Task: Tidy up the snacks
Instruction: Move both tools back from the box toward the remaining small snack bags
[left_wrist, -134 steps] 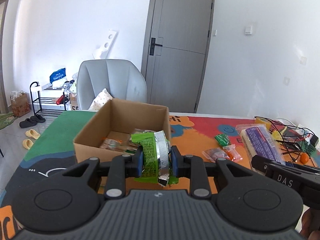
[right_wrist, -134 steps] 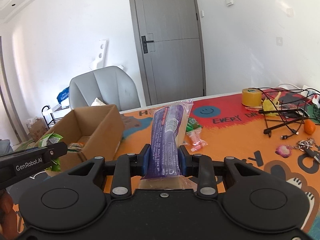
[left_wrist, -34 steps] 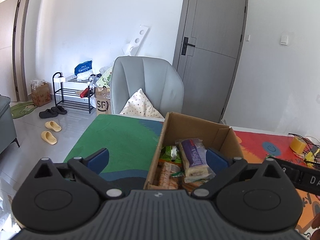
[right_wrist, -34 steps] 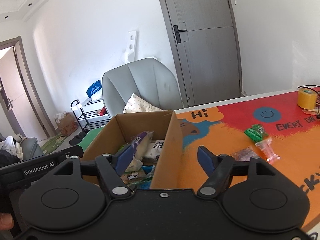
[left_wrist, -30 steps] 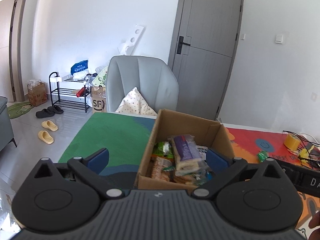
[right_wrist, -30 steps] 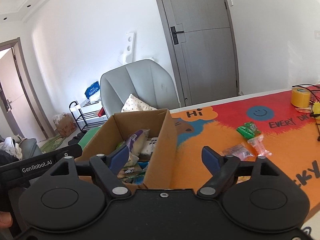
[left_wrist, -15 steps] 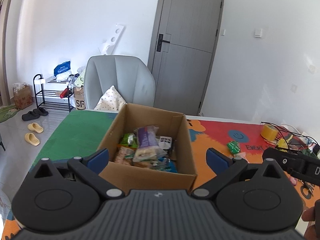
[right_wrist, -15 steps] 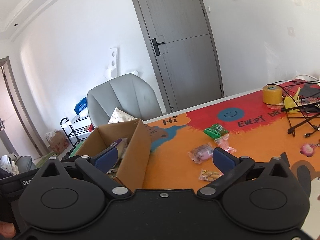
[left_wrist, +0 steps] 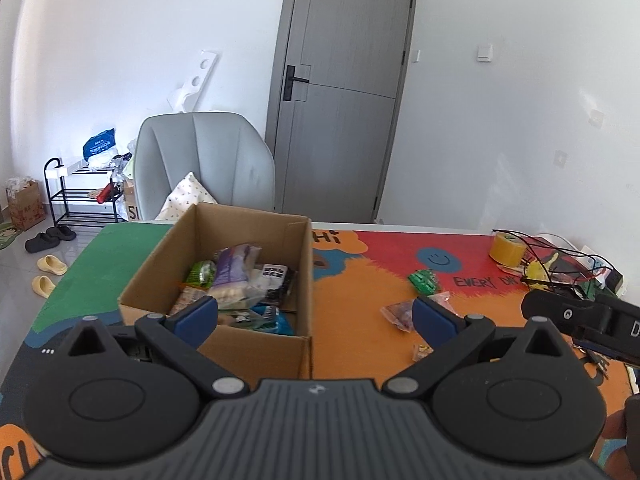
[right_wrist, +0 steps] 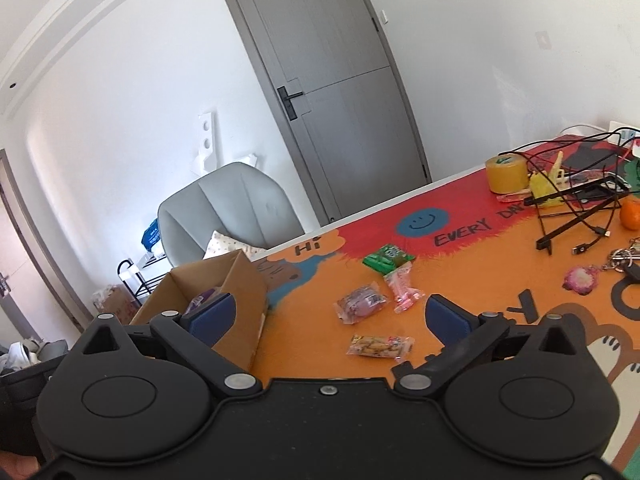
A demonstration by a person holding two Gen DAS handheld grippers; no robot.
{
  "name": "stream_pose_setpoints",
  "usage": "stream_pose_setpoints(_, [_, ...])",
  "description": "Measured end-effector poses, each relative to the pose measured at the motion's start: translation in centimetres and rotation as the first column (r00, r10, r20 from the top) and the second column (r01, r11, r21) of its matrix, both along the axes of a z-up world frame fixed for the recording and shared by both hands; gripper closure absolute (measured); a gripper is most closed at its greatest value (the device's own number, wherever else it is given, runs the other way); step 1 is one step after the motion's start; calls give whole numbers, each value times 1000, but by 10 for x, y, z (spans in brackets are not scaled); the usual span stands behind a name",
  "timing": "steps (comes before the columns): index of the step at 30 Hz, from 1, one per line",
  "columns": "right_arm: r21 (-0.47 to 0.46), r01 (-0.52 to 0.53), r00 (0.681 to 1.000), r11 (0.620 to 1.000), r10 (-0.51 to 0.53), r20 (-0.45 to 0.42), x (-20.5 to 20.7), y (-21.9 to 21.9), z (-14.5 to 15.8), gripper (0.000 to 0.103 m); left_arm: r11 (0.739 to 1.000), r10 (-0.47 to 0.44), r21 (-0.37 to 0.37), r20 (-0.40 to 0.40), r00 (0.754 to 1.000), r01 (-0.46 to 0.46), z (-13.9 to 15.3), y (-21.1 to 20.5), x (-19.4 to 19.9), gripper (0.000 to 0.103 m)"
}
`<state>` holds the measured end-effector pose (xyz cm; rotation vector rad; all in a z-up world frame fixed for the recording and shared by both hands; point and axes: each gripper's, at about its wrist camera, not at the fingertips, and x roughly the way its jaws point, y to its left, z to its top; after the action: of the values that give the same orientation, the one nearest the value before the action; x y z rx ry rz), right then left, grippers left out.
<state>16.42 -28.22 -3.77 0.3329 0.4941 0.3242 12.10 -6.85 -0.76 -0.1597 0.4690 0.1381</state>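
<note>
A cardboard box (left_wrist: pixel 304 264) (right_wrist: pixel 244 280) on the colourful mat holds several snack packs, among them a purple bread pack (left_wrist: pixel 236 270). My left gripper (left_wrist: pixel 316 314) hangs open over the box's near right corner, nothing between its fingers. My right gripper (right_wrist: pixel 334 316) is open and empty too, right of the box. Ahead of it lie loose snacks: a green packet (right_wrist: pixel 387 258) (left_wrist: pixel 425 280), a pink packet (right_wrist: pixel 404 286), a purple-filled clear packet (right_wrist: pixel 360 304) (left_wrist: pixel 400 314) and a small biscuit packet (right_wrist: pixel 378 346) nearest the fingers.
A yellow tape roll (right_wrist: pixel 507 174) (left_wrist: pixel 506 250), tangled black cables (right_wrist: pixel 576 204), an orange fruit (right_wrist: pixel 631 214) and keys with a pink charm (right_wrist: pixel 582 280) sit at the right of the table. A grey chair (left_wrist: pixel 204 168) stands behind the box.
Both grippers have swung right, away from the box. The box slid left in both views and the loose snacks came into the right wrist view. The right jaws spread wider.
</note>
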Motion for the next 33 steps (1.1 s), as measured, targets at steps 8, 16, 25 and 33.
stream_pose_setpoints(8, [-4, 39, 999, 999, -39, -15, 4, -20, -12, 1, 999, -48, -10, -7, 999, 48, -9, -23, 10, 0])
stream_pose_setpoints(16, [3, 61, 997, 998, -61, -48, 13, -36, -28, 15, 997, -80, -17, -31, 996, 79, -27, -46, 28, 1])
stream_pose_setpoints(25, [-4, 92, 992, 996, -92, -90, 26, -54, -47, 20, 997, -76, -24, -77, 994, 75, -48, -64, 53, 1])
stream_pose_setpoints(33, [4, 125, 983, 992, -123, -133, 37, -72, -65, 20, 990, -143, -27, -104, 984, 141, -69, -82, 74, 1])
